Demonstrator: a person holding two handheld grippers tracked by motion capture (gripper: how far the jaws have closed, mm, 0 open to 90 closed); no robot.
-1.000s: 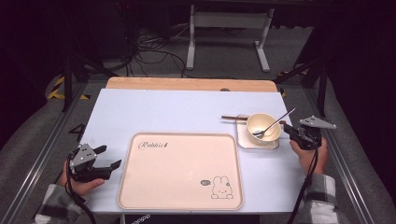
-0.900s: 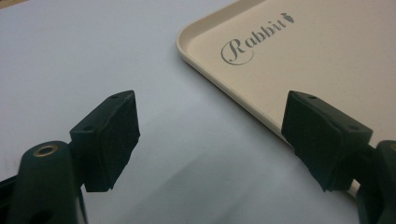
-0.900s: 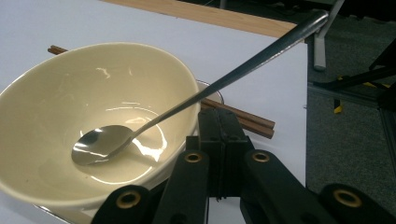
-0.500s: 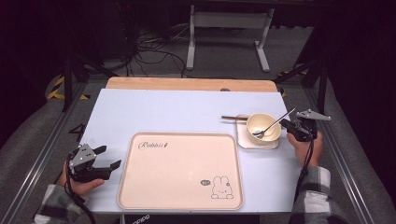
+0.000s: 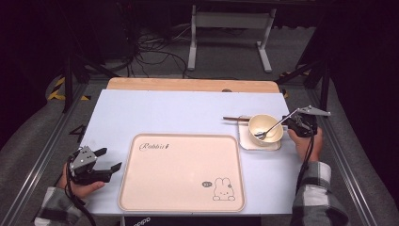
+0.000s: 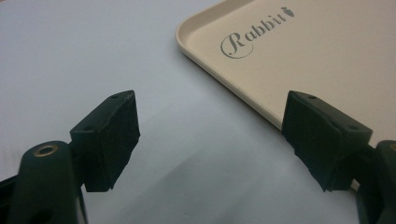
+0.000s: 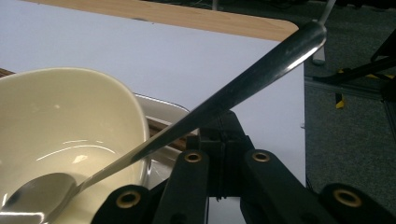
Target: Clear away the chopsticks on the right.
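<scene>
At the near left corner of the tabletop (image 5: 155, 113), the left gripper (image 5: 107, 160) rests in the person's left hand (image 5: 77, 186), low over the pale surface. Its jaws stand wide apart with nothing between them; the left gripper view shows bare tabletop in the gap and the corner of the tray just beside the right-hand jaw.

The cream tray (image 5: 183, 172) lies along the near edge at the middle, its short side just beside that gripper. It carries the word "Rabbit" at its far left corner and a small rabbit drawing (image 5: 223, 189) at its near right corner.

Toward the right edge, a small pale plate (image 5: 247, 141) sits just past the tray's far right corner, and a cream bowl (image 5: 263, 125) stands on it. A pair of dark chopsticks (image 5: 235, 118) lies across the plate's far left edge, pointing left.

A metal spoon (image 5: 273, 128) leans in the bowl, its scoop at the bottom and its handle slanting up over the rim toward the right edge. The right gripper (image 5: 294, 123), held in the person's right hand (image 5: 308, 143) beside the bowl, has its jaws clenched fully together. The spoon handle runs just above them in the right gripper view; whether they pinch it cannot be told.
</scene>
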